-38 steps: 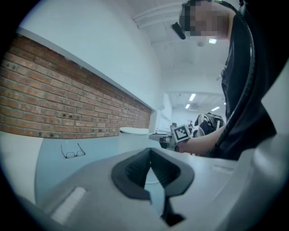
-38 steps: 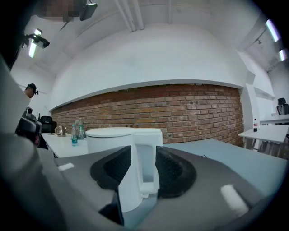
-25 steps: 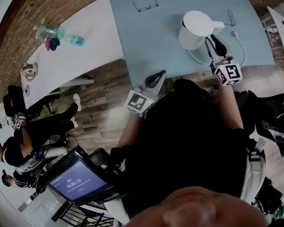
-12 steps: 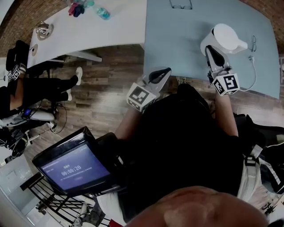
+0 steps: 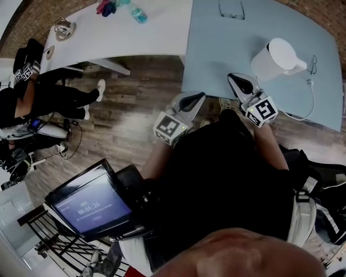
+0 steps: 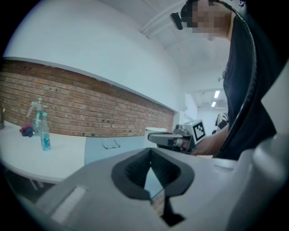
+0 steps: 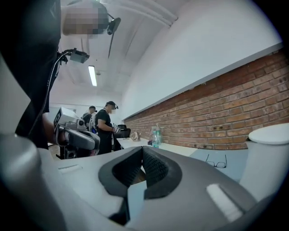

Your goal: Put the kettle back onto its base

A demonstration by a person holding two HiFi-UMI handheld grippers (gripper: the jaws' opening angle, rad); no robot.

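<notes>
Head view shows me the kettle (image 5: 277,58) upright on the blue-grey surface (image 5: 216,48), toward its right side, lid on and spout facing right. A cable (image 5: 308,105) loops out from its foot along the surface. From that I judge the kettle is already seated on its base, though the base itself is hidden under the body and I cannot confirm it. Both of my tools sit back at the near edge of the surface, apart from the kettle and touching nothing, which fits a job that looks finished rather than one about to start. The right tool (image 5: 235,80) is nearest the kettle but clear of it, pointing roughly level. Its jaws have just been closing, and in the right gripper view the ribbed pads meet with nothing between them, so it is closed and empty. The kettle's white wall shows only at the far right of that view. The left tool (image 5: 198,97) hangs over the near left corner of the surface. In the left gripper view its pads also meet at the tips with nothing caught, so it too is closed on nothing. A pair of glasses (image 5: 232,10) lies at the far edge, well apart from everything I handle.
</notes>
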